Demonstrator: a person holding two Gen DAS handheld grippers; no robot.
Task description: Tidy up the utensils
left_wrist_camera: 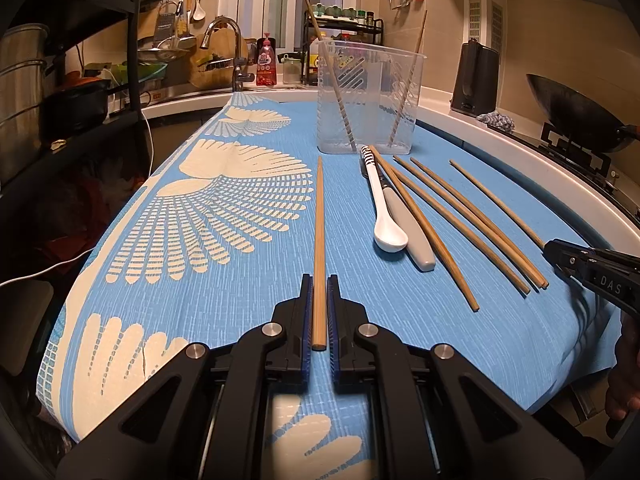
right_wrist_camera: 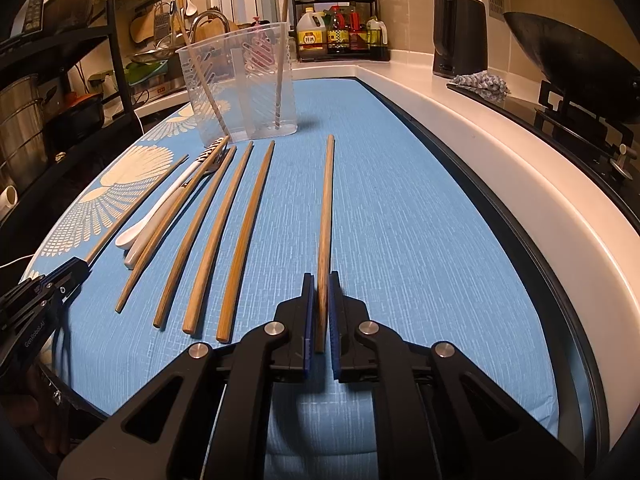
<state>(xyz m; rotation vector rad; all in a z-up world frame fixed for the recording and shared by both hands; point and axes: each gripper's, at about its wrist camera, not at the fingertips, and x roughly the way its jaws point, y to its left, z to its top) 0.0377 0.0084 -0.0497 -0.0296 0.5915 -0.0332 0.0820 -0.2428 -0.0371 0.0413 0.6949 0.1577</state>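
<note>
My left gripper [left_wrist_camera: 319, 284] is shut on one wooden chopstick [left_wrist_camera: 319, 232] that points away over the blue cloth [left_wrist_camera: 248, 308]. In the right wrist view my right gripper [right_wrist_camera: 320, 280] is shut on another chopstick [right_wrist_camera: 326, 208]. Between the two lie several loose chopsticks [right_wrist_camera: 212, 236], a white spoon [left_wrist_camera: 385, 216] and a grey-handled utensil [left_wrist_camera: 412, 232]. A clear plastic holder [left_wrist_camera: 368, 96] stands at the far end with two chopsticks leaning inside it. The right gripper [left_wrist_camera: 554, 249] shows at the right edge of the left wrist view, the left gripper [right_wrist_camera: 80, 265] at the left edge of the right wrist view.
A white counter edge [right_wrist_camera: 500, 184] curves along the right, with a black kettle [right_wrist_camera: 460, 32], a wok [right_wrist_camera: 576, 64] on a stove and a condiment rack [right_wrist_camera: 340, 28] behind. A sink tap [left_wrist_camera: 228, 48] and a dark shelf with pots [left_wrist_camera: 60, 92] stand at the left.
</note>
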